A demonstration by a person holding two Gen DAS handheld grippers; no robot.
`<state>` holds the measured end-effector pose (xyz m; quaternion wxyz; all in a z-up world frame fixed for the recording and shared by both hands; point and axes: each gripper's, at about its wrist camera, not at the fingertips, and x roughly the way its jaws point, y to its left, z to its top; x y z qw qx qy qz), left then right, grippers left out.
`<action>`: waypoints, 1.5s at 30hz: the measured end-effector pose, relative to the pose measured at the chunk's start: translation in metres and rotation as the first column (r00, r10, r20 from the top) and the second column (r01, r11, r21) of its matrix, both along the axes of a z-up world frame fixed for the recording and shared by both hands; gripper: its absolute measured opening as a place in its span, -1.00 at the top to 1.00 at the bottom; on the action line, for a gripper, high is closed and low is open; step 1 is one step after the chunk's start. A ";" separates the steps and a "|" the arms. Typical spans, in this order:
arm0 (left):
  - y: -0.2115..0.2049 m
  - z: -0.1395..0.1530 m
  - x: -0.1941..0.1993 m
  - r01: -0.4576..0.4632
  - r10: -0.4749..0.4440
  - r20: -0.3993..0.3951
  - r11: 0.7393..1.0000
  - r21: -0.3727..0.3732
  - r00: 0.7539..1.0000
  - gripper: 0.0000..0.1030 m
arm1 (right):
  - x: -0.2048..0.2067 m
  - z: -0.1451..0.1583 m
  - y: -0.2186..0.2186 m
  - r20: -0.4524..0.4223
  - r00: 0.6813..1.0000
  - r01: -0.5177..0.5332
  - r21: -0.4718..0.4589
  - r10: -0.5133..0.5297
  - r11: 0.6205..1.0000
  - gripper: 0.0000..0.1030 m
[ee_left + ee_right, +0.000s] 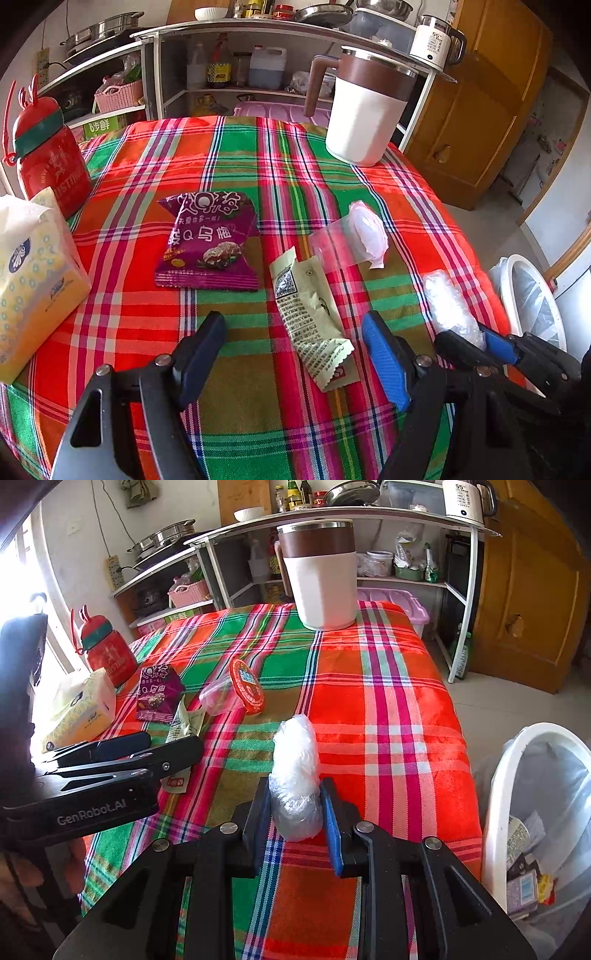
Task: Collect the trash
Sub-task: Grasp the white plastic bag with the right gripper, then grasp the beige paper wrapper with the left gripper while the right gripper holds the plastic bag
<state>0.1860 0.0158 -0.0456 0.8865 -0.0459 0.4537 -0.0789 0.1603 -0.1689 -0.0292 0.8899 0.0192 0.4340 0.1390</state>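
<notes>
Item: crumpled plastic wrap [295, 775], pinched in my right claw [293, 808]. Keep squeeze firm, carry over bin [495, 812]. Left claw [291, 350] spread above pale wrapper [310, 321].

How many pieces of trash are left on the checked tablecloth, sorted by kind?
Printed snack wrappers: 2, the purple foil packet and the pale green paper-like wrapper.
Clear plastic cup with red lid: 1.
Crumpled clear plastic wad, in the right claw: 1.
Total: 4.
</notes>
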 end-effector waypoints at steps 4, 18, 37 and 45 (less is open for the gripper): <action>-0.006 -0.002 0.001 -0.007 0.007 0.006 0.998 0.055 1.000 -0.43 | 0.001 -0.001 -0.001 -0.001 1.000 0.006 0.002 -0.006 1.000 0.47; 0.002 0.000 -0.001 -0.037 0.036 0.013 0.998 0.057 0.999 0.29 | -0.001 0.000 -0.002 0.005 1.000 0.007 0.004 -0.007 1.000 0.47; 0.004 0.014 -0.033 -0.045 0.044 0.050 0.998 0.033 0.998 0.44 | -0.020 0.010 -0.009 0.037 0.999 0.021 0.020 -0.022 1.000 0.47; -0.002 0.029 -0.052 -0.031 0.029 0.089 0.999 0.027 0.996 0.44 | -0.034 0.018 -0.016 0.057 0.998 0.028 0.035 -0.030 0.999 0.47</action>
